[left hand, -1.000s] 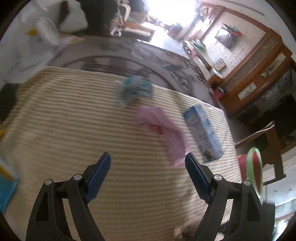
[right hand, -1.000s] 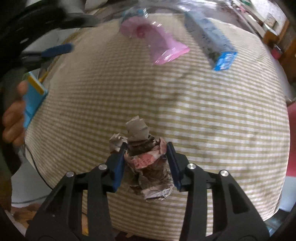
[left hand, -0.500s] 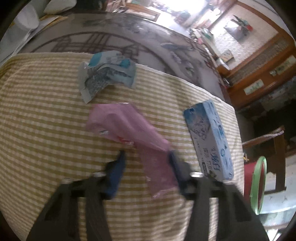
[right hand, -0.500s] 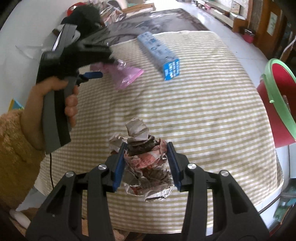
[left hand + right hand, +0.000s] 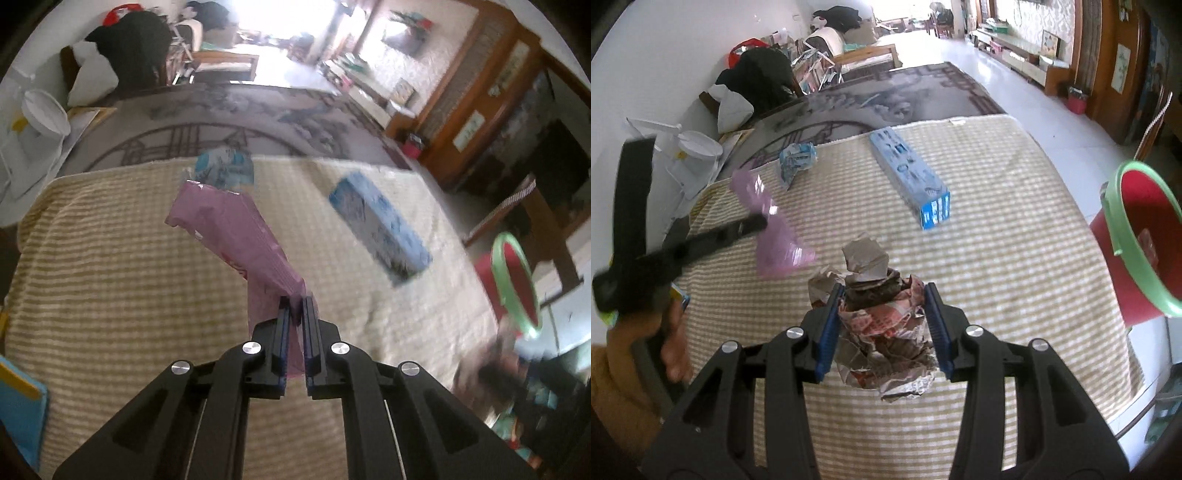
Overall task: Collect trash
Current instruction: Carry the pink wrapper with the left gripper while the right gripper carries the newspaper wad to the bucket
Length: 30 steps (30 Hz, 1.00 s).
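Observation:
My left gripper (image 5: pixel 296 301) is shut on a pink plastic wrapper (image 5: pixel 229 229) and holds it lifted over the striped tablecloth (image 5: pixel 110 266); the wrapper also shows in the right wrist view (image 5: pixel 772 229). My right gripper (image 5: pixel 884 291) is shut on a crumpled ball of paper (image 5: pixel 882 328) above the table's near edge. A crumpled blue wrapper (image 5: pixel 225 171) (image 5: pixel 796 160) and a long blue box (image 5: pixel 380 229) (image 5: pixel 910 177) lie on the cloth. A red bucket with a green rim (image 5: pixel 1137 236) (image 5: pixel 513 280) stands beside the table on the right.
A blue and yellow flat item (image 5: pixel 18 402) lies at the table's left edge. A patterned rug (image 5: pixel 879 99) covers the floor beyond the table. White fan parts (image 5: pixel 687 151) stand at the far left. Wooden furniture (image 5: pixel 480 122) lines the right wall.
My left gripper closed on the pink wrapper and lifted it off the cloth. My right gripper still holds the crumpled paper and has swung toward the red bucket.

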Available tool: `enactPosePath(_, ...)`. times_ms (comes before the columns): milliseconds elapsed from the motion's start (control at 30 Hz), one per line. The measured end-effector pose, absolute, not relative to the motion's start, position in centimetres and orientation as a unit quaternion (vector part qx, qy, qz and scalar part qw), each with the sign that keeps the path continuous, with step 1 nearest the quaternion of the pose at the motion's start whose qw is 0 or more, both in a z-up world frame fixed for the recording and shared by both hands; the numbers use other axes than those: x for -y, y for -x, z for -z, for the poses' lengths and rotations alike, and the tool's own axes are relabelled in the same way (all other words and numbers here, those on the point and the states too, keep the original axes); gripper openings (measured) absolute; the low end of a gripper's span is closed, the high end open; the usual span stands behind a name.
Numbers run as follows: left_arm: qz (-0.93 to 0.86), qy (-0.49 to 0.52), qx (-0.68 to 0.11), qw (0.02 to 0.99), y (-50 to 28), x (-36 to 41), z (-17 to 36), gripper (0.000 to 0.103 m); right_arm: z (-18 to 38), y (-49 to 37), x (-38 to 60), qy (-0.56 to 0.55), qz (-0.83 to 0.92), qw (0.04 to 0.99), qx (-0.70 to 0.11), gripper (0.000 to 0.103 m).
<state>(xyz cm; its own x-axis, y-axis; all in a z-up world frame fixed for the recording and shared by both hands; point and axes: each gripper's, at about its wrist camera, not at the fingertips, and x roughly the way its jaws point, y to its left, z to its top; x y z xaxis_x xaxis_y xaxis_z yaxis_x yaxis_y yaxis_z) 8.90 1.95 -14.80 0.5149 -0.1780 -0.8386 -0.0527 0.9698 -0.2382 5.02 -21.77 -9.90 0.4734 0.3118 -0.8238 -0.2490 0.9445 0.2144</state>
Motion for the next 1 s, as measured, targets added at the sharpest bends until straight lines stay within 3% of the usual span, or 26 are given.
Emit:
enactPosePath(167, 0.038, 0.101, -0.523, 0.846, -8.1, -2.1, 16.9, 0.008, 9.4, -5.0, 21.2, -0.024, -0.161, 0.863, -0.478, 0.043)
enactPosePath(233, 0.033, 0.105, -0.532, 0.839, -8.2, -2.2, 17.8, 0.018, 9.2, -4.9, 21.2, -0.022, -0.158, 0.865, -0.475, 0.042)
enactPosePath(300, 0.025, 0.100, -0.534, 0.839, -8.4, -2.0, 18.2, 0.046, 9.1, -4.8, 21.4, -0.021, -0.154, 0.867, -0.473, 0.042)
enactPosePath(333, 0.024, 0.098, -0.533, 0.840, -8.5, -1.9, 18.4, 0.047, 9.0, -4.7, 21.6, -0.021, -0.151, 0.869, -0.471, 0.042)
enactPosePath(433, 0.028, 0.100, -0.540, 0.835, -8.3, -1.6, 18.9, 0.043, 8.9, -4.6, 22.1, -0.027, -0.144, 0.870, -0.470, 0.042)
enactPosePath(500, 0.031, 0.103, -0.542, 0.834, -8.3, -1.4, 19.0, 0.016, 8.8, -4.5, 22.5, -0.031, -0.140, 0.871, -0.469, 0.042)
enactPosePath(567, 0.034, 0.099, -0.542, 0.834, -8.3, -1.0, 18.9, 0.009, 8.8, -4.6, 23.0, -0.036, -0.137, 0.872, -0.469, 0.042)
enactPosePath(767, 0.034, 0.087, -0.508, 0.856, -7.6, -0.3, 16.6, 0.003, 8.9, -4.8, 24.4, -0.046, -0.129, 0.873, -0.467, 0.042)
enactPosePath(1000, 0.052, 0.062, -0.481, 0.873, -8.1, 2.8, 14.1, 0.003, 8.6, -5.0, 28.0, -0.070, -0.104, 0.879, -0.459, 0.042)
